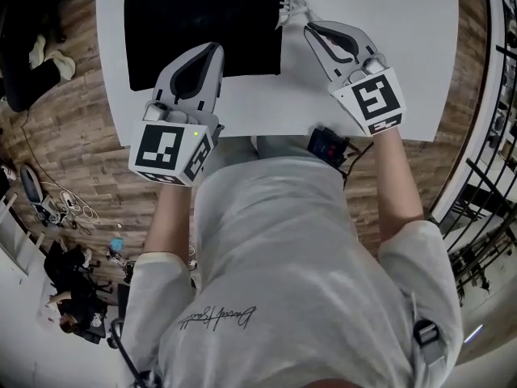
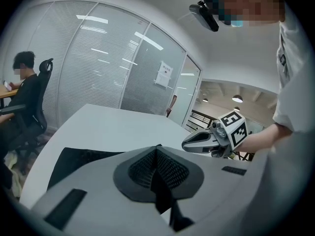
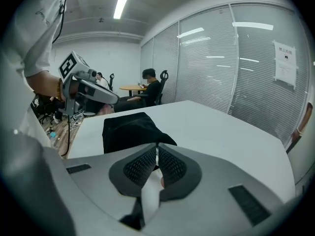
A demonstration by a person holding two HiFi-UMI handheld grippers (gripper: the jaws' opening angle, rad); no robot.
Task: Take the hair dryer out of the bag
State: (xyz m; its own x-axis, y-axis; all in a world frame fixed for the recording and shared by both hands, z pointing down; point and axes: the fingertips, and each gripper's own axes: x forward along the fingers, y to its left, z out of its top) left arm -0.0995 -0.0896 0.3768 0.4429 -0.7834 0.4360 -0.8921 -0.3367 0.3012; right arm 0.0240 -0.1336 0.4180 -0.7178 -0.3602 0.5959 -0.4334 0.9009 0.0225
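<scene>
So the flat black cloth bag [image 1: 202, 31] is lying on the white table [image 1: 404, 23], and both grey two-jaw grippers are down at it. The left gripper [image 1: 216, 48] has its jaws pressed together, with the tips meeting in its own view. It hangs right over the bag's near right part, nose pointing away from the person and a bit downward, and black cloth fills the space under and ahead of it. The right gripper [image 1: 308, 27] is clamped closed too. It sits just off the bag's far right corner, angled in toward it, so the bag spreads out ahead of it and to its left. There's a white cord-like bit [image 1: 287, 6] sticking out of that corner right at the right gripper's tips. Honestly I can't tell if it's pinched or just touching, it's too small in the head view. No sign of the hair dryer that I can make out, the bag's cloth hides whatever's inside. Behind the right gripper's marker cube, at the table's near edge, sits a small black box [image 1: 327, 144] with a cable.
</scene>
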